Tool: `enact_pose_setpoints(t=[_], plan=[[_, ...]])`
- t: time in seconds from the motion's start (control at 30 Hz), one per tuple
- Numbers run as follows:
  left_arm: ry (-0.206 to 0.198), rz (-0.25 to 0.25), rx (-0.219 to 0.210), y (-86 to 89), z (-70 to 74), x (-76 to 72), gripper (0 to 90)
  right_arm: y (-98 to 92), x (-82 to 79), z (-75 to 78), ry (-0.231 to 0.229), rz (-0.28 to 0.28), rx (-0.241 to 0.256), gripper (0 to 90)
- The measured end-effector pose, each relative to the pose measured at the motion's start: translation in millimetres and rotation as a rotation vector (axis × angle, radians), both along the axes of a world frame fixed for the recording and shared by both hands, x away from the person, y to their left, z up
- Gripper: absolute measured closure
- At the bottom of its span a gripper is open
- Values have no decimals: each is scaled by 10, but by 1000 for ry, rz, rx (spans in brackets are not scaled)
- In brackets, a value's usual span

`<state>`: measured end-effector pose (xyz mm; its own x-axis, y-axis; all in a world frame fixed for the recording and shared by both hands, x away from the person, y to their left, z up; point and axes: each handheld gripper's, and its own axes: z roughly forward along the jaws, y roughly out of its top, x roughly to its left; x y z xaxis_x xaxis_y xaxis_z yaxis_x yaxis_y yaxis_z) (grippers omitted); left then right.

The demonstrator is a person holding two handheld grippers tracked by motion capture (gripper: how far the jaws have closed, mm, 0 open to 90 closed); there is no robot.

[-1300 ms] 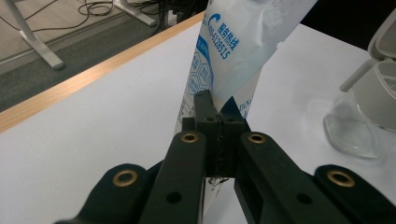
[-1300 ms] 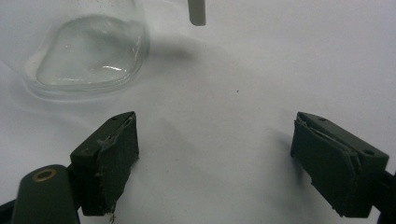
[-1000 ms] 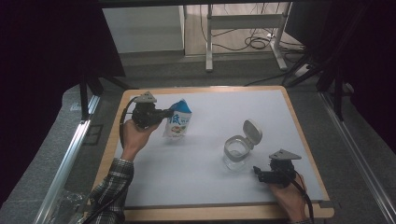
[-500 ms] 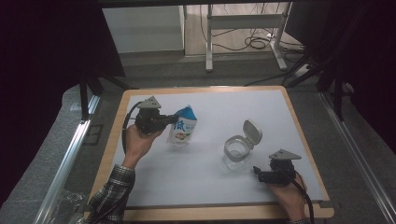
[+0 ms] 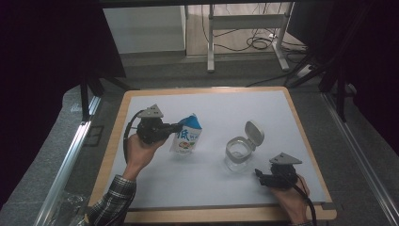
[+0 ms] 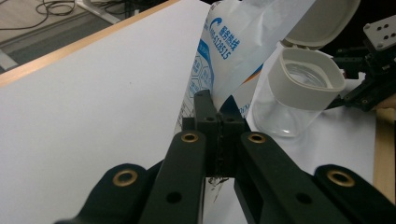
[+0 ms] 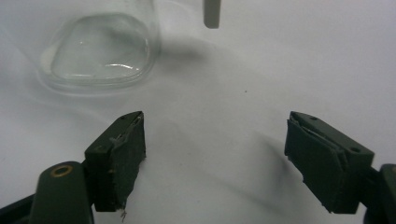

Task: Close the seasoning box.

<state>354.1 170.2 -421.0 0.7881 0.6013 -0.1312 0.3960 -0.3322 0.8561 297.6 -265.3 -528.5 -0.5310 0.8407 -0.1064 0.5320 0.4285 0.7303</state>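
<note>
The left tongs [image 5: 175, 127] are pinching the edge of a white and blue pouch [image 5: 187, 136], their jaws pressed together on the packaging as the left gripper view shows close up [image 6: 219, 109]. In the high view the pouch hangs tilted just to the right of the left hand [image 5: 141, 150], over the left half of the white surface [image 5: 226, 108]; whether its lower end touches the surface cannot be told. To the right of the pouch, near but apart from it, stands a clear jar [image 5: 237, 153] with its hinged pale lid [image 5: 254, 132] flipped open. In the left gripper view the jar [image 6: 292, 100] appears just beyond the pouch [image 6: 233, 51].

The right tongs [image 5: 258, 175] lie low by the surface's near right corner, just beside the jar, jaws spread wide and holding nothing. In the right gripper view [image 7: 215, 154] the jar's glass base [image 7: 100, 49] sits ahead and to the left of the open jaws, apart from them.
</note>
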Motion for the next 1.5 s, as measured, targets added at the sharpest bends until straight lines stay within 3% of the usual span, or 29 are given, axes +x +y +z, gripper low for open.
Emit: enact_pose_setpoints(t=[0.43, 0.93, 1.2, 1.5], plan=[[-6, -26, 1, -116, -1, -194, 900, 80, -141, 35, 27, 73, 48, 233], [-14, -45, -11, -235, -28, -365, 900, 283, -285, 62, 47, 153, 66, 267], [-19, -54, -8, -280, -33, -432, 900, 395, -329, 102, 71, 204, 131, 267], [-15, -65, -15, -335, -45, -468, 900, 544, -369, 127, 51, 243, 107, 279]])
